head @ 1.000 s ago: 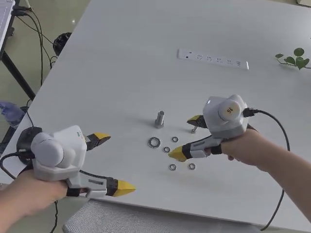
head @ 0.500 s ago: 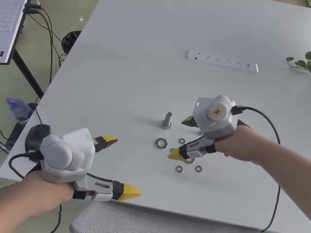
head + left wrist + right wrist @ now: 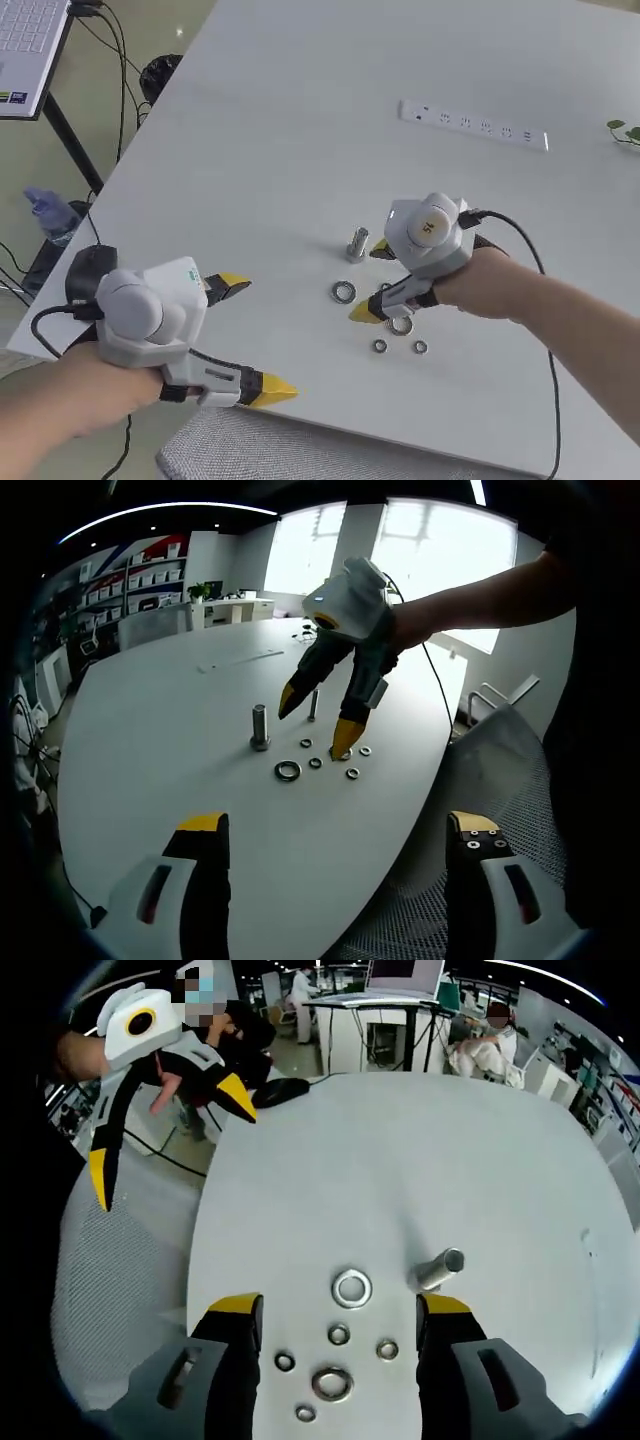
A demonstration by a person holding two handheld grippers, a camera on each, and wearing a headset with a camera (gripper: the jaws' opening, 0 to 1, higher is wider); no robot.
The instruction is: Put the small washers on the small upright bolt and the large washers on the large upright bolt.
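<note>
2 spread-jawed tools, left gripper (image 3: 258,338), right gripper (image 3: 368,282); shiny ring washers (image 3: 343,291), cylindrical bolt (image 3: 357,243), matte white table (image 3: 300,130).

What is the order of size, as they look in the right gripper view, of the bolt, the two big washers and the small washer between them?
1. Bolt, slightly longer than the big washers are wide.
2. Far big washer and near big washer: they look alike, and nearness makes ranking unsure.
3. Small washer.
</note>
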